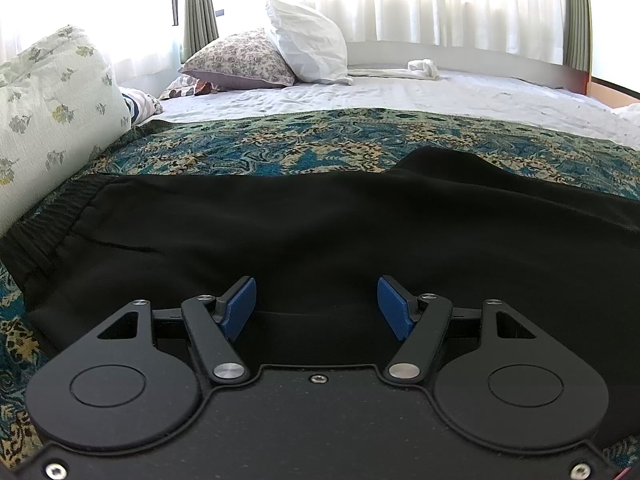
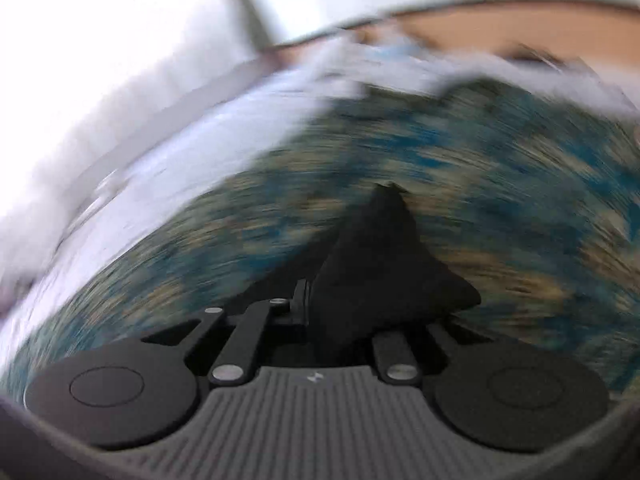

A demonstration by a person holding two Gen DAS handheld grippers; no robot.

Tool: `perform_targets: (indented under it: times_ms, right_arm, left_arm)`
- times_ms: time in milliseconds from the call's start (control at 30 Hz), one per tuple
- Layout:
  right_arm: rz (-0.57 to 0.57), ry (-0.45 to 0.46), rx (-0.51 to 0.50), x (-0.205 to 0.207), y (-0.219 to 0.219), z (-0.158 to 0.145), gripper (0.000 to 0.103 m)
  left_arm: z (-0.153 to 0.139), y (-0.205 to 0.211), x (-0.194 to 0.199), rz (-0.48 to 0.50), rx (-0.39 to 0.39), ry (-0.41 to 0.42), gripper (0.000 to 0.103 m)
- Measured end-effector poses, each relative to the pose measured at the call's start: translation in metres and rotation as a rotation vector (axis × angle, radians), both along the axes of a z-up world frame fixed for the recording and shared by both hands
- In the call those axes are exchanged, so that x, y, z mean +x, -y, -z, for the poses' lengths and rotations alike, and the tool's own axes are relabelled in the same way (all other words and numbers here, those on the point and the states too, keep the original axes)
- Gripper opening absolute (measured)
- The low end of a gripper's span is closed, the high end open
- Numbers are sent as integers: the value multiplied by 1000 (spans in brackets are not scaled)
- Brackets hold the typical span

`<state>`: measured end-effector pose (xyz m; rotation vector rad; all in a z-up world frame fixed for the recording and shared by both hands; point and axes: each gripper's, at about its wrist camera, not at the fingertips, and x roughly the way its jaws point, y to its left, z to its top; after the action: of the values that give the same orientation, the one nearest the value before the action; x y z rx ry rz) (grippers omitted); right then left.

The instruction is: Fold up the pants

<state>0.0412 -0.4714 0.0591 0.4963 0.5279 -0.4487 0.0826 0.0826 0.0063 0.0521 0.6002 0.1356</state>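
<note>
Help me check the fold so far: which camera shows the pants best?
The left wrist view: the black pants lie spread over the patterned blanket, waistband at left, sharp, beyond the open left gripper. The right wrist view is motion-blurred and shows only a bunched piece pinched in the right gripper.

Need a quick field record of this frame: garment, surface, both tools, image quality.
garment: black pants spread flat, elastic waistband at left
surface: patterned teal bedspread over a white-sheeted bed
left tool: open, blue pads apart, low over the pants, gripping nothing
right tool: shut on a bunched fold of black pants fabric
background: floral pillow, white pillow, curtains
image quality: left wrist view sharp; right wrist view heavily motion-blurred
</note>
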Motion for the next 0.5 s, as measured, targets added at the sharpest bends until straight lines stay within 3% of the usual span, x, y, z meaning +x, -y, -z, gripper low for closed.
perform_targets:
  times_ms: [133,233,300,367,400,500]
  right_arm:
    - [-400,-81,-276,38,-144,-7,12]
    - [-665,-155,-352,44,-236,21,15]
    - [-748,-184,-392,41,-277,39,31]
    - [-757,-176,-443,35,-301,46,41]
    - [-759,-168,-488,31,-311,47,35]
    - [-833,-144,-485,17,-320,39,59]
  left_arm:
    - [-1,0,1,1,-14,1,67]
    - [-1,-2,0,3,-33,4,68]
    - [-1,-4,-1,6,-49,5,71]
    - [-1,-4,-1,13,-61,6,73]
    - [-1,-5,-1,15,-63,5,74]
    - [-1,-4,0,28,-70,0,82]
